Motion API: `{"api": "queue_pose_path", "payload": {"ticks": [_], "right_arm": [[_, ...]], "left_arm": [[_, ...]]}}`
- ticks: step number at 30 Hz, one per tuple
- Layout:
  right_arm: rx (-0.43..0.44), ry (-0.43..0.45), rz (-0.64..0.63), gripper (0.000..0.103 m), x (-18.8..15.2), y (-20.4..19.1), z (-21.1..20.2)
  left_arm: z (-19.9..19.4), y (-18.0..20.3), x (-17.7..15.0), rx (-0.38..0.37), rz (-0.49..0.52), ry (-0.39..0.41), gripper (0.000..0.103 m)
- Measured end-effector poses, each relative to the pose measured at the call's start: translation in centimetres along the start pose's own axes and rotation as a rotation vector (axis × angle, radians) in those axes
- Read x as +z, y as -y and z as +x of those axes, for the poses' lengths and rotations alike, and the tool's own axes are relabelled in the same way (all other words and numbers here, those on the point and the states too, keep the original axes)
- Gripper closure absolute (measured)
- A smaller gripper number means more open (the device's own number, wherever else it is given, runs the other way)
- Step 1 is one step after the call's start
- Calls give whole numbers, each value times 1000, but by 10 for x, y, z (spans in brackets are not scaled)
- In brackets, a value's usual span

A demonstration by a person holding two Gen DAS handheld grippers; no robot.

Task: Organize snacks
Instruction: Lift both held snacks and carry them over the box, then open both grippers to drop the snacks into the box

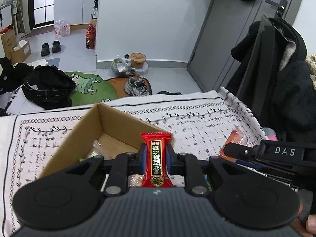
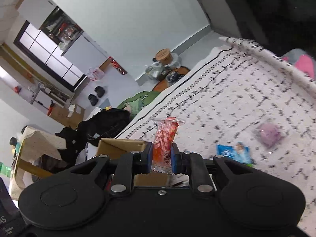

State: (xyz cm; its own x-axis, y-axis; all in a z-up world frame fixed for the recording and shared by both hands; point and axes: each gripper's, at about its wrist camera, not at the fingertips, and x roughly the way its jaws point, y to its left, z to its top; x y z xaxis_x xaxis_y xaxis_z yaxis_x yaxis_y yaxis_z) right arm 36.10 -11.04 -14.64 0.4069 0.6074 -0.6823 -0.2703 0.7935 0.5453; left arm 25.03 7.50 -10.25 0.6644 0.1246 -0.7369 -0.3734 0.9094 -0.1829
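Gripping a red candy (image 1: 157, 159) in the left claw (image 1: 156, 158), cardboard box (image 1: 94, 130) at 10 o'clock; right claw (image 2: 162, 156) pinches an orange snack packet (image 2: 165, 138).

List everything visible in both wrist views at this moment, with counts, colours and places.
red candy packet: 1, red, clamped in left gripper
orange-red snack packet: 1, clamped in right gripper
cardboard box: 1, brown, open, on cloth, wrappers inside
blue packet: 1, on cloth
purple packet: 1, on cloth
tablecloth: 1, white, black pattern
sneaker: 1, grey, floor
slippers: 2, black, floor
left gripper: 1, black, blue fingers
right gripper: 1, black, blue fingers
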Motion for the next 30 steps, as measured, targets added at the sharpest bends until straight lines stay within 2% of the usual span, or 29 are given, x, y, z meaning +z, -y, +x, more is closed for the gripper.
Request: {"api": "queue_pose_path", "payload": {"ticks": [9, 17, 21, 24, 26, 27, 30], "right_arm": [[36, -30, -48, 85, -8, -31, 25], [54, -55, -67, 85, -9, -49, 42], [87, -68, -35, 84, -8, -52, 50], [112, -75, -102, 79, -13, -67, 52], [128, -54, -137, 70, -15, -71, 53], [128, -57, -118, 64, -15, -68, 54], [97, -75, -47, 63, -12, -60, 53]], "left_arm": [[22, -38, 11, 27, -28, -25, 85], [40, -58, 20, 6, -64, -53, 81], [40, -66, 26, 23, -72, -44, 81], [37, -70, 29, 36, -68, -46, 81], [36, -74, 30, 37, -72, -47, 81], [34, -76, 31, 33, -75, -47, 80], [31, -82, 34, 44, -92, -37, 78]]}}
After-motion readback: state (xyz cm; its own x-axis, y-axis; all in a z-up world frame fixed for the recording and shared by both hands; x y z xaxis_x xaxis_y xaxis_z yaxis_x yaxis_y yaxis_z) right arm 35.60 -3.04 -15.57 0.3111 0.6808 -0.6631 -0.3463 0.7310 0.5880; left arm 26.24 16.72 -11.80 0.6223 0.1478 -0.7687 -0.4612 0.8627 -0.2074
